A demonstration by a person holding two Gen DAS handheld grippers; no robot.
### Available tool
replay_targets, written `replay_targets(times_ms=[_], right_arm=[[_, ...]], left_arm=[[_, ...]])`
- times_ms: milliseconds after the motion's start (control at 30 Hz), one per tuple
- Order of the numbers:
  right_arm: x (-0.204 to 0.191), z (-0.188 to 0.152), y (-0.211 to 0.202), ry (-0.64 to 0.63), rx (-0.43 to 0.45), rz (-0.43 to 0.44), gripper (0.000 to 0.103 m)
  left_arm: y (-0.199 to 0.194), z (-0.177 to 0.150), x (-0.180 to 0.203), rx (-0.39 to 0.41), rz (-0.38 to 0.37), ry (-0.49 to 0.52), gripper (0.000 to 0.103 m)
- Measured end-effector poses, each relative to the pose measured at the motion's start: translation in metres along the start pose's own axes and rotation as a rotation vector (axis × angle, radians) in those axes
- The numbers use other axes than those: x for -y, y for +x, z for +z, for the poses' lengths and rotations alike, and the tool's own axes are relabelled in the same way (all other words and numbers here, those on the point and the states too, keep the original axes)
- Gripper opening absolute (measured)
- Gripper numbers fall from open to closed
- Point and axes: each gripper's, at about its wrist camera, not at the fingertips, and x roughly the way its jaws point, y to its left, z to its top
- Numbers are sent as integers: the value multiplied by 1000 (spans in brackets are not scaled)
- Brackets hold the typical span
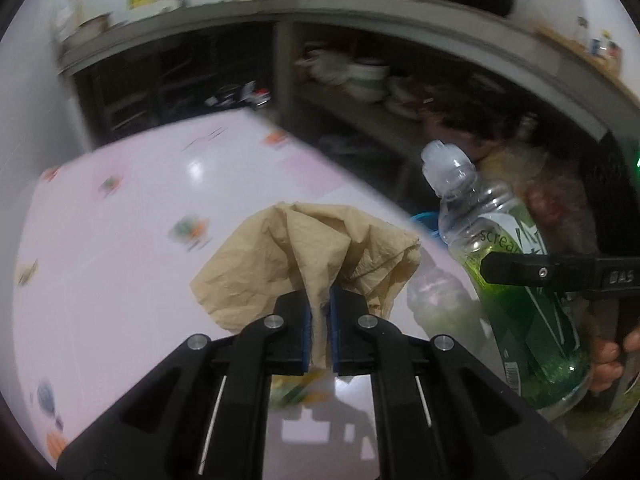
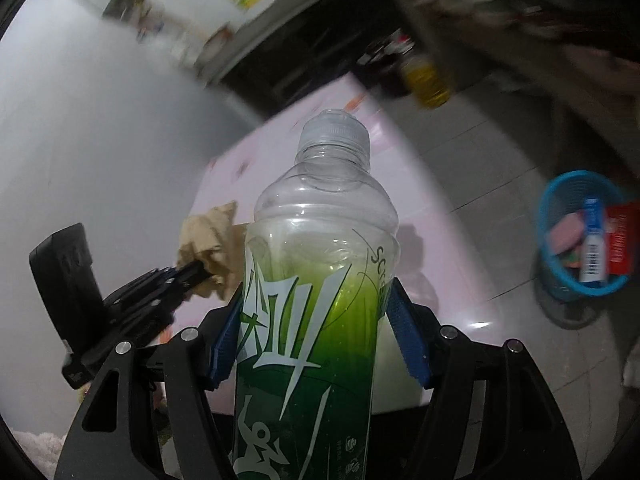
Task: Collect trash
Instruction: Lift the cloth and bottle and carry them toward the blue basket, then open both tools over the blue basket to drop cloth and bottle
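Over the table (image 1: 120,208): I have both pieces of trash lifted.
Basket (image 2: 560,280): blue, on the floor; my next move, I judge, is carrying both there.
Bottle (image 2: 316,280): right gripper (image 2: 316,320) clamps its label.
Paper (image 1: 304,256): left gripper (image 1: 320,328), jaws nearly together, pinches this crumpled brown sheet.
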Motion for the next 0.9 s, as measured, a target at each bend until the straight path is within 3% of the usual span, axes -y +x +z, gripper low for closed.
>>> replay_targets(times_ms=[100,200,267,400,633,700,767,833,900], right_arm=[[47,2,-45,85,103,-89,65],[97,-4,-72,188,154,-174,65],[131,-14,-85,261,169,-238,65],[188,-39,-88,400,152,-292,65],[248,-68,-72,546,109,-315,65],[256,-73,-68,561,104,-321,65],[263,-75,-65,577,98,-327,65],[269,-79,-64,592,92,-329,65],[274,-81,-62,599,84,-334,65]], left_arm=[[21,35,41,-6,-104,63,6],[59,63,85,-73,-219,97,6],[96,80,115,-151,-286,117,6],[175,92,169,-348,-350,151,6],[298,89,226,-556,-258,216,7],[331,92,235,-584,-232,223,14],[362,96,241,-602,-232,181,34],[375,93,241,-589,-219,151,47],[387,94,238,-581,-180,125,52]])
